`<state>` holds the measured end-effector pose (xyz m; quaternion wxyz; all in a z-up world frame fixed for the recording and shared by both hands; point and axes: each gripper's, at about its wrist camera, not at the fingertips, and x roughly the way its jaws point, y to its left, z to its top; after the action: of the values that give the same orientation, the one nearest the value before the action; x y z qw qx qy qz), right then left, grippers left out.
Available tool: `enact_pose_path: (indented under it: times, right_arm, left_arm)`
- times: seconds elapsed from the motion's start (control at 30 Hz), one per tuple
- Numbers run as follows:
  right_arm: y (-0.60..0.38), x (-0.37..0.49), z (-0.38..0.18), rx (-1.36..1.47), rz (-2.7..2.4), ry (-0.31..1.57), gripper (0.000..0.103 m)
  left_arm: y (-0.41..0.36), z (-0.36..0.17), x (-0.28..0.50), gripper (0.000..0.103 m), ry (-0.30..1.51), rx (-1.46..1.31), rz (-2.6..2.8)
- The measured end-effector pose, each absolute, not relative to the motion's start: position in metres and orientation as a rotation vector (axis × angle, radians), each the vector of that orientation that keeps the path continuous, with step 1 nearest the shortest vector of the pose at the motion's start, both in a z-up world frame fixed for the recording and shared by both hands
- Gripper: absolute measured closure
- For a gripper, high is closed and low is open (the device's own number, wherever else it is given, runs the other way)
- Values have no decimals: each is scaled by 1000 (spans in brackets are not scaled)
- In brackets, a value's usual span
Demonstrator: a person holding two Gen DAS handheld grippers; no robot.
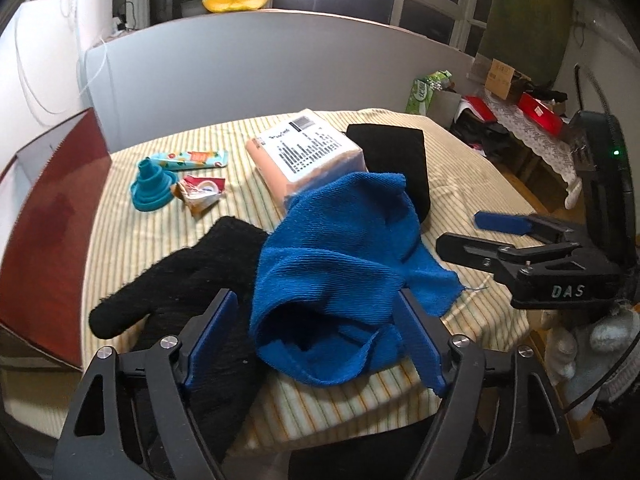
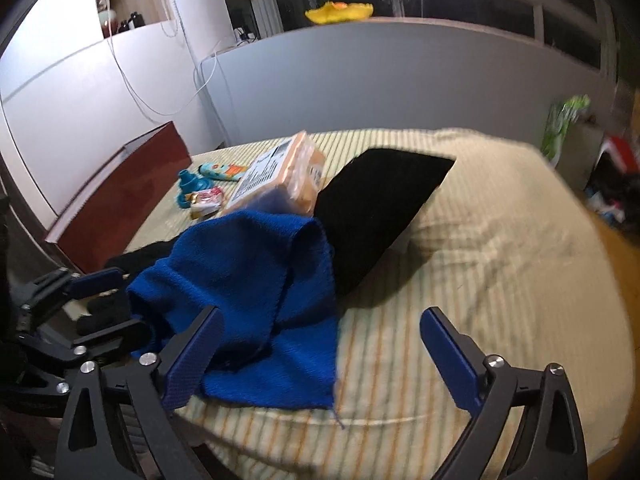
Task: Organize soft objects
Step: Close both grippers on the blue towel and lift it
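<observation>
Striped tablecloth (image 1: 360, 400) bears crumpled blue cloth (image 1: 340, 264), no clear axis

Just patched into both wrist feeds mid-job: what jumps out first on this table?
A crumpled blue cloth dominates the near edge of the striped table, its near fold lying between the open left gripper. It drapes over a labelled pack, with a black glove to its left and a black cloth propped behind. The right gripper is open over the cloth's near corner.
</observation>
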<state>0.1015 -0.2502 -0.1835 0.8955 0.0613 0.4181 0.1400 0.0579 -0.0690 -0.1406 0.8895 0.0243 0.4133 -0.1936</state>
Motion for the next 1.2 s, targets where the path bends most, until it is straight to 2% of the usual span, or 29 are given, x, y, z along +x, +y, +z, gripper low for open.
enact_pose_path:
  times: [0.03,0.07,0.27,0.33,0.57,0.63,0.7,0.93,1.0,1.07,1.2]
  right_arm:
    - [-252,103,-186,144,305,881,22]
    - [-253,105,-189,159,318,896,24]
    - [-255,118,-204,240,379,964,26]
    - [-253,123,-207,252,393,977,32]
    - [-242,137,-210,257,427,993,35]
    - [-240,141,-211,273,453,1009,50]
    - [-237,143,-212,267,458,1016,52]
    - [-226,151,-217,336,542,1045,65]
    - [-223,154,-221,380,572,1064,71]
    - [-222,155,-223,406,583,1072,72]
    - [-221,157,-221,438,613,1078,84]
  left_arm:
    - [-70,-142,59,24,863,49,-407]
    - [-70,-143,60,26,866,49,-409]
    - [-74,-148,70,34,893,28,-434]
    - [-74,-151,73,38,906,18,-445]
    - [-76,-158,80,60,933,-4,-477]
    - [-76,-159,81,70,939,-14,-488]
    - [-77,-160,81,77,938,-19,-502]
    - [-83,-163,82,84,942,-15,-540]
    - [-86,-164,81,84,943,-14,-551]
    - [-89,-165,81,84,939,-7,-557]
    - [-91,-167,83,86,941,-24,-567]
